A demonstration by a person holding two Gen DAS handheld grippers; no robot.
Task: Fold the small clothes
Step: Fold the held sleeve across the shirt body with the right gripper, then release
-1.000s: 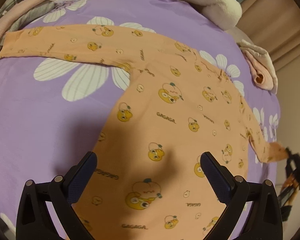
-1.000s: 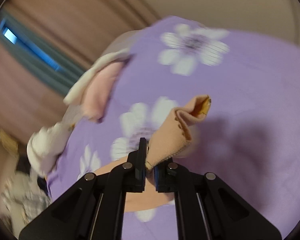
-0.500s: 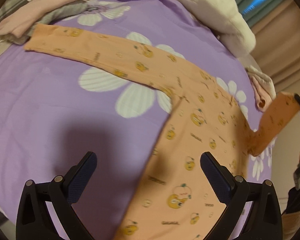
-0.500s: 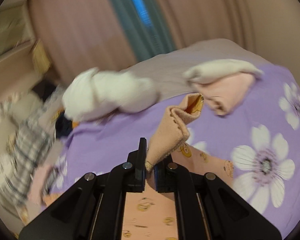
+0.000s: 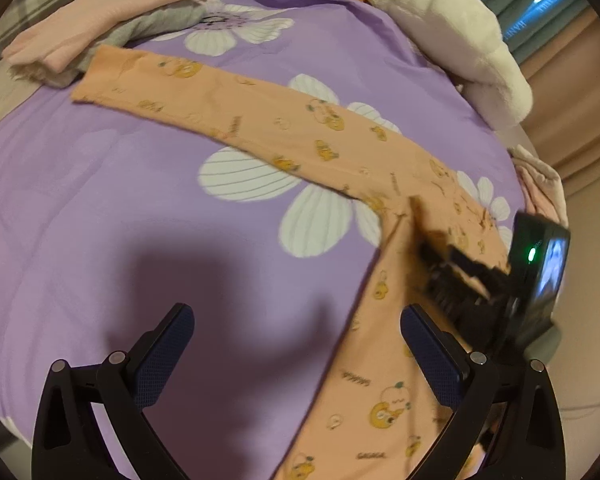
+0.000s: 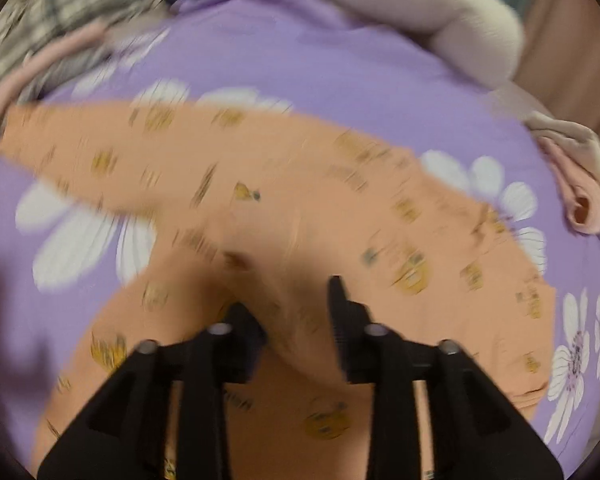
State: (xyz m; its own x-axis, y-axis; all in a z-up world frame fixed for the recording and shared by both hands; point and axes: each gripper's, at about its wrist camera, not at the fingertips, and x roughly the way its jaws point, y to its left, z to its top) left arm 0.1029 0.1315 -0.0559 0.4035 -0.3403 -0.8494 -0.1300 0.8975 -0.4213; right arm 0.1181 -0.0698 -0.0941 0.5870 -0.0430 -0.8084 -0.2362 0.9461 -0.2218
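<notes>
— So where is the top?

— My orange long-sleeved top (image 5: pixel 384 208) lies flat on the purple flowered bedspread (image 5: pixel 100 220). One sleeve (image 5: pixel 204 100) stretches straight out to the far left; the other sleeve (image 6: pixel 296 280) is folded in over the body and sits between my right fingers.

— Are you gripping it?

— My right gripper (image 6: pixel 296 308) has its jaws partly apart with the sleeve cloth loose between them; the frame is blurred, so I cannot tell whether a pad touches it. My left gripper (image 5: pixel 296 344) is spread wide, holding nothing, above the bedspread at the top's left edge.

— What else is around?

— A folded pink garment (image 5: pixel 100 12) at the far sleeve's cuff, a white plush blanket (image 5: pixel 440 20) beyond, and a rolled pink-and-cream garment (image 6: pixel 576 176) at the right.
</notes>
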